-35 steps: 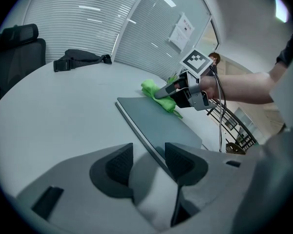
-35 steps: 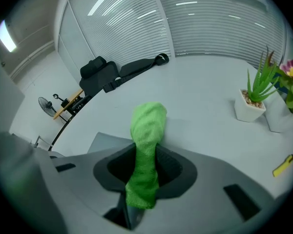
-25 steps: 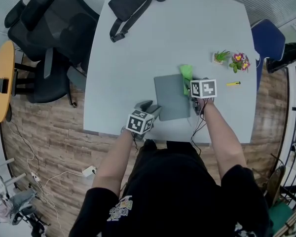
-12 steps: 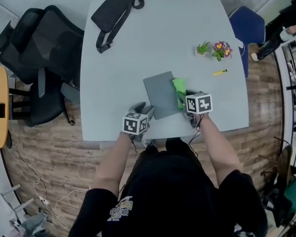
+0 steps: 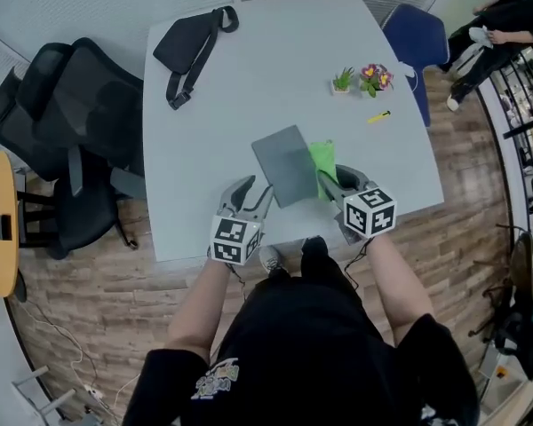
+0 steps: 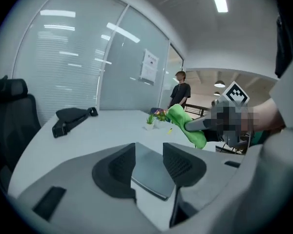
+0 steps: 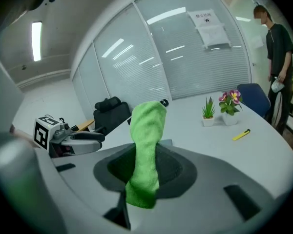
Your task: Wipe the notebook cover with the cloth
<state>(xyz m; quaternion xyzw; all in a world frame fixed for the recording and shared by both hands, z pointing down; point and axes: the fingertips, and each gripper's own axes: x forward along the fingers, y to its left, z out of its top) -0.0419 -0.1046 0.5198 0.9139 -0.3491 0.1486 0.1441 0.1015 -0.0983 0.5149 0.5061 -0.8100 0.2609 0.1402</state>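
Grey notebook (image 5: pixel 287 164), closed and flat on the pale worktop (image 5: pixel 249 87), toward the near edge and turned slightly askew. Touches nothing but the worktop.

Green cloth (image 5: pixel 322 160) just beside the notebook's right edge in the head view, off the cover. Pinched in the right gripper (image 5: pixel 336 180) — jaws clamped on its middle. In the right gripper view, stands up out of the jaws as a rolled column (image 7: pixel 146 150), with a short end hanging below the pads.

Left gripper (image 5: pixel 253 193) near the notebook's near-left corner, raised above the worktop and clear of the cover. Jaws apart, having just been closing a little, with nothing gripped. In the left gripper view, only the notebook (image 6: pixel 151 172) shows through the gap, lying farther off on the worktop, with the cloth (image 6: pixel 185 126) up to the right.

Farther back on the worktop: a black sling bag (image 5: pixel 191 43) at the far left; two small potted plants (image 5: pixel 359 78) at the far right, one green, one flowering; a small yellow tool (image 5: pixel 379 115) just in front of them.

Around the worktop: a black office chair (image 5: pixel 62 122) to the left, a blue chair (image 5: pixel 417 38) at the far right corner, a round wooden table (image 5: pixel 0 211) at the left edge, a wood-plank floor (image 5: pixel 98 291). A person (image 7: pixel 278 48) in dark clothes standing beyond the blue chair.
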